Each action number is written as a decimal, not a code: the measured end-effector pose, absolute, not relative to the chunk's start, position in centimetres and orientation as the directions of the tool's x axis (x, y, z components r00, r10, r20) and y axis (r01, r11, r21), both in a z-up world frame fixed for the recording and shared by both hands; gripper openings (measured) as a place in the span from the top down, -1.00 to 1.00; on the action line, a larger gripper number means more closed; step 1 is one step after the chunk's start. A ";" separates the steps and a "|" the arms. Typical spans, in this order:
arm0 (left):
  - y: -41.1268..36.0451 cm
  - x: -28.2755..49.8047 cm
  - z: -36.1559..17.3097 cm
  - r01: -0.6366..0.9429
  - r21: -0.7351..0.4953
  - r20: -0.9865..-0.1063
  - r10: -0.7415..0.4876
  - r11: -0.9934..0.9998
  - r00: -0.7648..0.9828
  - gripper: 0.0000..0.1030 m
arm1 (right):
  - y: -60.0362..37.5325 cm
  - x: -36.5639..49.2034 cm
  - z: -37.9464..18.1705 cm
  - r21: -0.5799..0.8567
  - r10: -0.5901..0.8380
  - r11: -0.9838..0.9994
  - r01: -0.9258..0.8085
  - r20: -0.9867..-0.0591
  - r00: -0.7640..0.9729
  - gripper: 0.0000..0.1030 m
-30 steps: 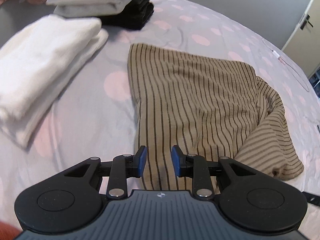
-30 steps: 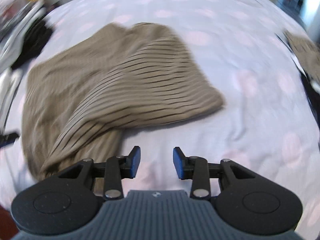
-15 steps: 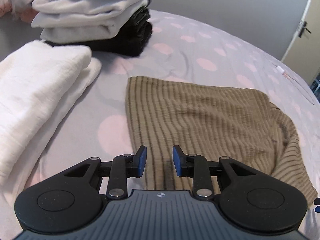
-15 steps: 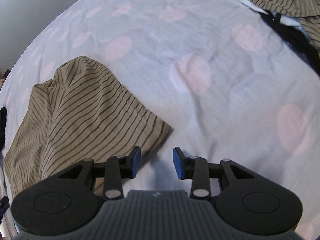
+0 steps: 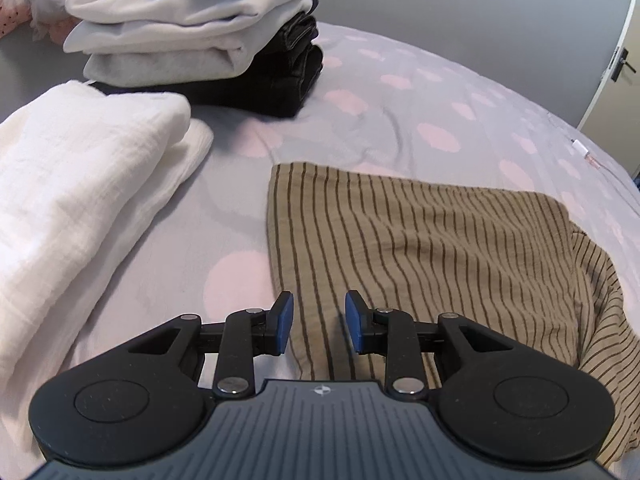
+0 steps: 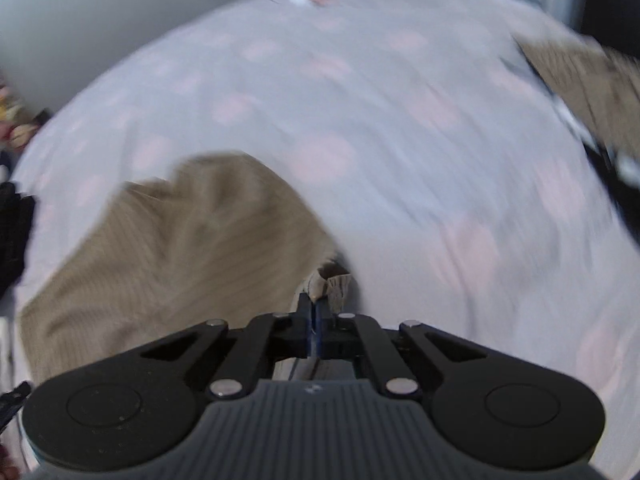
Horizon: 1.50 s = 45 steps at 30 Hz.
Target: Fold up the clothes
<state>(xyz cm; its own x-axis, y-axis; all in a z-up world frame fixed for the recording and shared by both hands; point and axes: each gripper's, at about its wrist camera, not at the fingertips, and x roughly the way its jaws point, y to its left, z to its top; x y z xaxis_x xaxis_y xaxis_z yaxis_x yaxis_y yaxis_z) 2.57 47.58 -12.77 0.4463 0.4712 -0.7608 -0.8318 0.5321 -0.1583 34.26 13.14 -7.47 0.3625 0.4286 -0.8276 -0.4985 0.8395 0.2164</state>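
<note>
I work over a bed under a grey cover with pink dots; a grey wall and a door stand behind. The striped tan garment lies flat on it. My left claw hovers over its near left edge, jaws apart, holding nothing. My right claw is pinched tight on a corner of that garment, in a blurred view. To the left sit 1 folded white cloth and 1 stack of folded clothes.
</note>
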 end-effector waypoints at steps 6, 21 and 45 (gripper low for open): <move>48.9 2.0 -12.5 -0.835 -0.184 -0.754 0.471 0.518 0.458 0.36 | 22.6 29.6 -0.7 0.103 0.521 0.696 -0.711 -0.754 0.400 0.96; 54.0 -3.0 -11.9 -0.867 -0.364 -0.718 0.490 0.341 0.495 0.36 | 44.8 13.5 1.9 0.050 0.656 0.343 -0.938 -0.728 0.201 0.96; 54.8 -3.3 -12.8 -0.808 -0.476 -0.722 0.370 0.349 0.585 0.37 | 48.0 10.5 -5.6 0.038 0.557 0.273 -0.961 -0.821 0.126 0.58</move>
<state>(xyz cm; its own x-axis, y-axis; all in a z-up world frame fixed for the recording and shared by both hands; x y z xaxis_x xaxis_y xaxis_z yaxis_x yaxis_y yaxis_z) -3.29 54.76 -12.82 0.5849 0.3696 -0.7220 -0.8075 0.3489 -0.4756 10.46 48.01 -5.60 0.1256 0.5567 -0.8211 -0.9612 0.2733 0.0382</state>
